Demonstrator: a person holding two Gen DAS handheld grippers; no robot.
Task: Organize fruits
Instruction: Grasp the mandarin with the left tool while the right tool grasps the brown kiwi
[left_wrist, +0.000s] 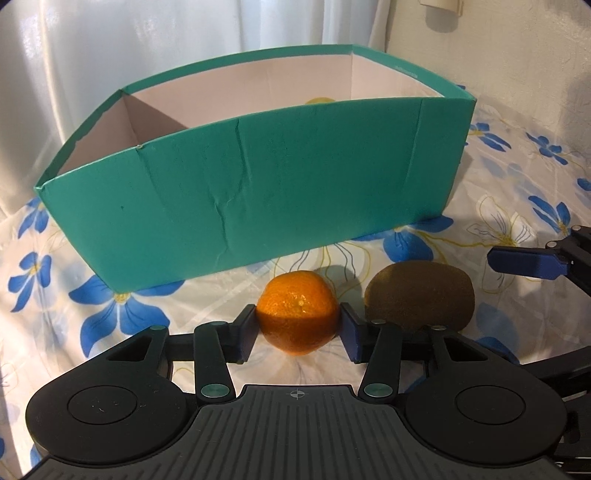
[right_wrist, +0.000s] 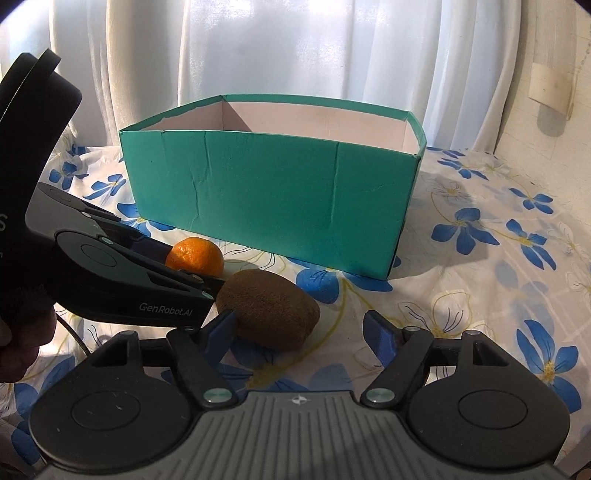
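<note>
here, the left gripper (left_wrist: 298, 326) pinches a mandarin (left_wrist: 297, 312) on the cloth while the right gripper (right_wrist: 299, 326) stands wide beside a kiwi (right_wrist: 271, 308).

closest in, the left tongs' blue pads (left_wrist: 246, 334) press the mandarin from both sides, the fruit resting low on the flowered tablecloth (left_wrist: 122, 314). just right of those tongs lies the kiwi, near the mandarin; whether the two touch is hard to tell. the right tongs are spread wide, their left pad (right_wrist: 221, 326) at the kiwi's near side and the right pad well off it, gripping nothing. beyond both pairs of tongs stands the teal box (left_wrist: 258, 195), open at the top, with a yellowish fruit (left_wrist: 320, 100) just peeping over its front wall. farthest back hangs a white curtain (right_wrist: 295, 48).
</note>
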